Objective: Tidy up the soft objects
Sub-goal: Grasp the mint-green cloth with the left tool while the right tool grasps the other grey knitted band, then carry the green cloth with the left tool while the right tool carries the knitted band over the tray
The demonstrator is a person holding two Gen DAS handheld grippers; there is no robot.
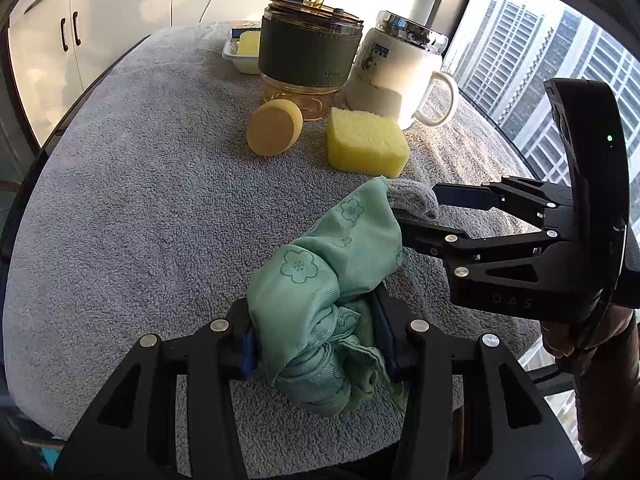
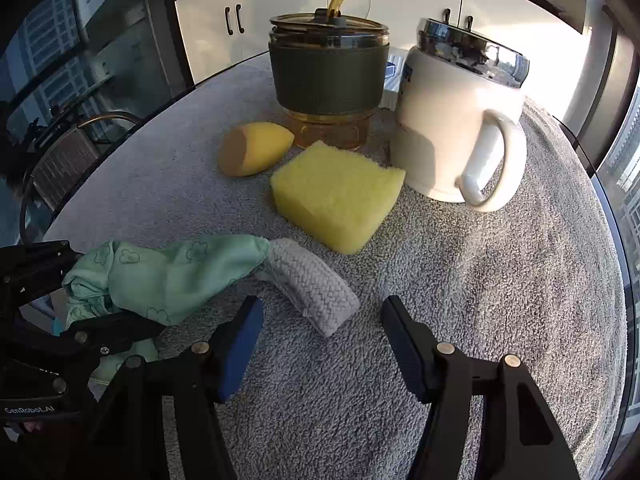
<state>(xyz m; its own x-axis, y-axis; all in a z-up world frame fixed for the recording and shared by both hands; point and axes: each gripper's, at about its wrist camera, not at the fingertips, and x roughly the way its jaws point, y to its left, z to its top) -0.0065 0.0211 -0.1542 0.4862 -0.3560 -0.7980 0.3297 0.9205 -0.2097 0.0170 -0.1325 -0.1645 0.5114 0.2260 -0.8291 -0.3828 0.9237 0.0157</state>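
Note:
My left gripper is shut on a bunched mint-green cloth with flower prints, also seen in the right wrist view. A grey knitted roll lies against the cloth's far end on the grey towel-covered table. My right gripper is open, its fingers on either side of the grey roll's near end, not touching; it shows at right in the left wrist view. A yellow block sponge and an egg-shaped yellow makeup sponge lie beyond.
A glass tumbler with dark green sleeve and amber straw and a white lidded mug stand at the back. A small white tray holding a yellow sponge sits behind the tumbler. The round table's edge curves close on both sides.

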